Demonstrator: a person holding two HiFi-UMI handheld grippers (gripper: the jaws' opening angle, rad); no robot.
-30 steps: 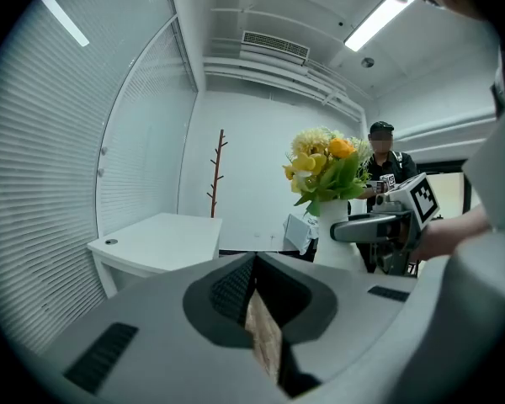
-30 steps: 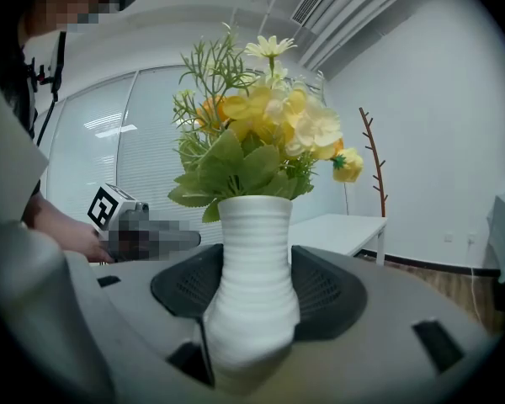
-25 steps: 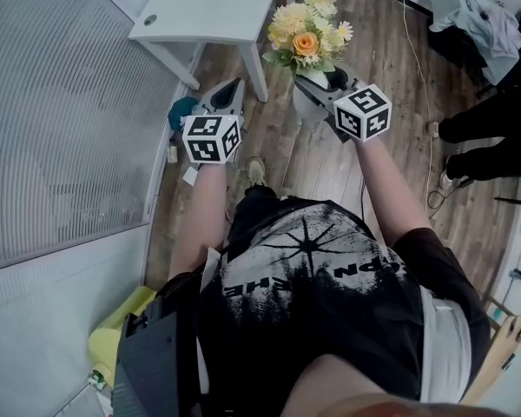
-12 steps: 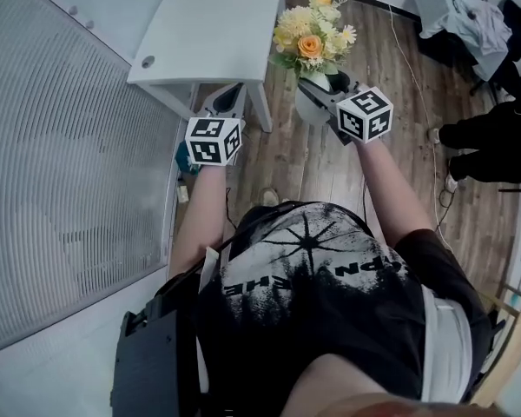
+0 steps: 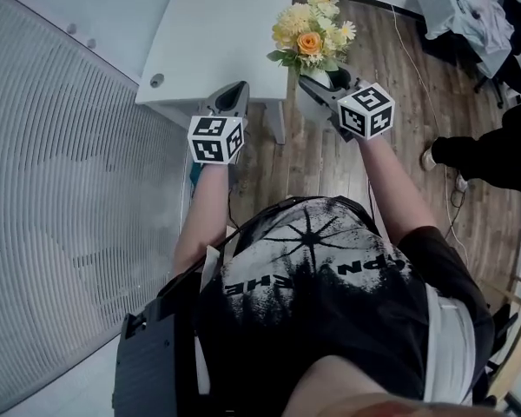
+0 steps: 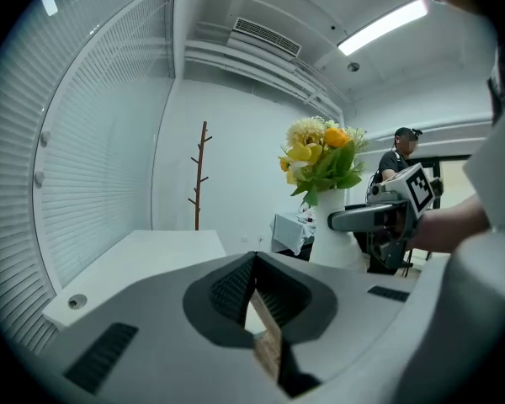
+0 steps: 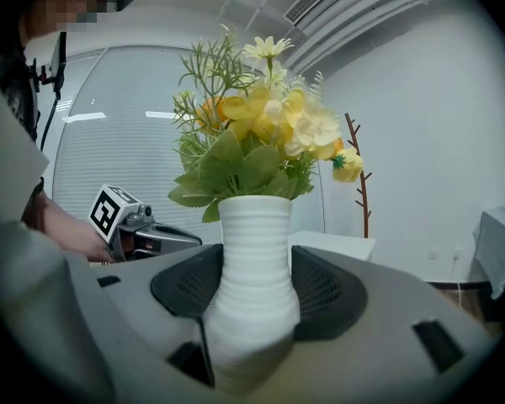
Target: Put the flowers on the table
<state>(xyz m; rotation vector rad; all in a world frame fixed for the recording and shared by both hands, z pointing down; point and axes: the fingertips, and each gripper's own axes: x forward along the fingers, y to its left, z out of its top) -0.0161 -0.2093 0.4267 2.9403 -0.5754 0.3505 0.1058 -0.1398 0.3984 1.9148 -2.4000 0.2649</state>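
Head view: the right hand-held gripper (image 5: 323,83) carries the white vase (image 5: 308,101) of flowers (image 5: 308,37) upright over the floor, just off the surface's (image 5: 213,33) near right corner. It should clear that edge before lowering.

Left gripper view: the left hand-held gripper (image 6: 254,284) is pressed together and empty, with bare surface ahead.

Right gripper view: the jaws pinch the vase's lower body, so a level grip seems wise.
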